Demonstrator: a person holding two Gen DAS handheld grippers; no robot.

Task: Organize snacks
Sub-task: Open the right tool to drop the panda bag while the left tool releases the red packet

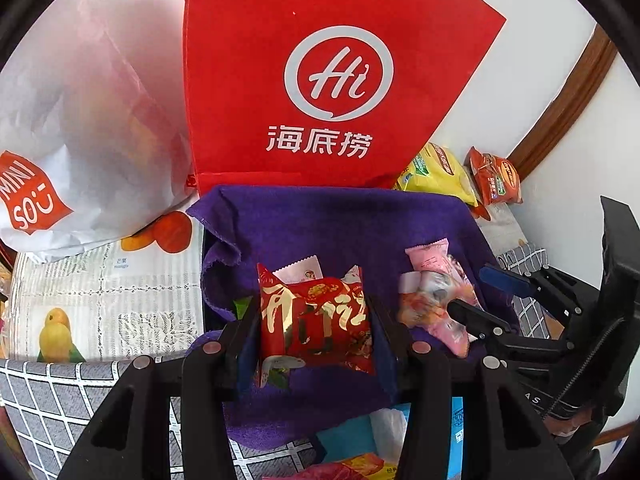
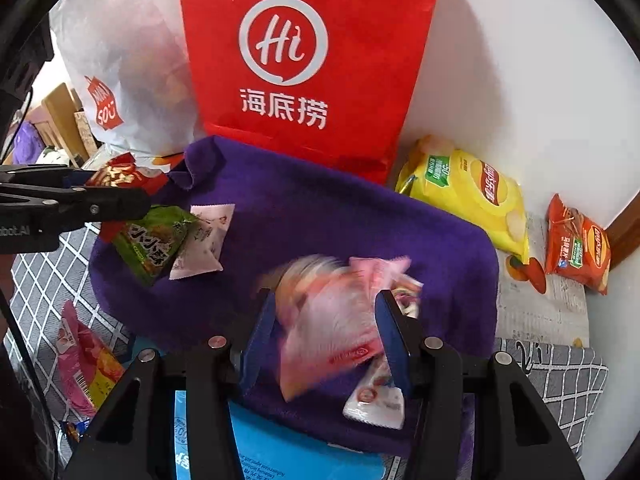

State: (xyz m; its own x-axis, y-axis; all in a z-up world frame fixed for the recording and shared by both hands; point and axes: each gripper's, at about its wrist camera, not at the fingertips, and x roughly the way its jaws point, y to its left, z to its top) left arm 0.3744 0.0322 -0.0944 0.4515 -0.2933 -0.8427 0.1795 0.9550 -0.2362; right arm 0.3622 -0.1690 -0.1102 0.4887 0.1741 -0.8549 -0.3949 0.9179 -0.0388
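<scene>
Two grips are on: your left gripper [image 1: 316, 316] clamps the red gold-lettered snack packet [image 1: 316, 320], your right gripper [image 2: 326, 340] the blurred pink plastic packet [image 2: 332, 328], both over the purple towel [image 2: 320, 208]; next, carry each to its group

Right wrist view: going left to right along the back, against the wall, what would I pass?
White Miniso bag → red Haidilao bag → yellow chip bag → small orange chip bag.
</scene>
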